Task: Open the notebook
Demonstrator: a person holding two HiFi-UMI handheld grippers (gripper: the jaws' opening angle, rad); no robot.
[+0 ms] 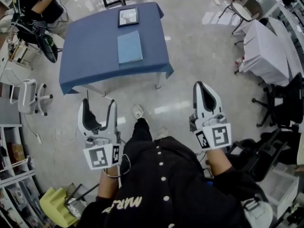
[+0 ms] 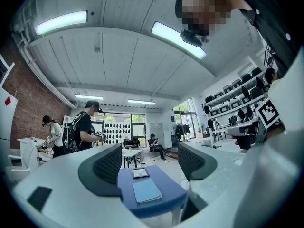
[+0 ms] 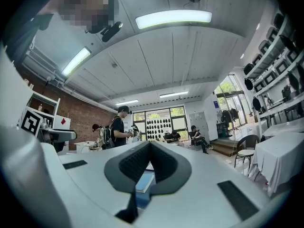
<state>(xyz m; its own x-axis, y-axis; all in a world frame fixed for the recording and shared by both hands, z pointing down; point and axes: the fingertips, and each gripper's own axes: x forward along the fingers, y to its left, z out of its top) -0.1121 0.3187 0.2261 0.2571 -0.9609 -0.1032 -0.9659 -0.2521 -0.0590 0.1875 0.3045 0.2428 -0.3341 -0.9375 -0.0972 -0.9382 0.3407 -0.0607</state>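
Blue-clothed table (image 1: pixel 90 56) on pale floor (image 1: pixel 190 46), closed notebook (image 1: pixel 129 47) atop, left gripper (image 1: pixel 99 102) jaws apart, right gripper (image 1: pixel 202 86) jaws together

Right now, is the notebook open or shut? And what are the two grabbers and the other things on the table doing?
Notebook: closed, lying flat on the table.
Picture frame: lying flat, just beyond the notebook, apart from it.
Table: standing, draped in blue.
Left gripper: open, nothing between its jaws, not yet at the table.
Right gripper: shut, empty, not yet at the table.
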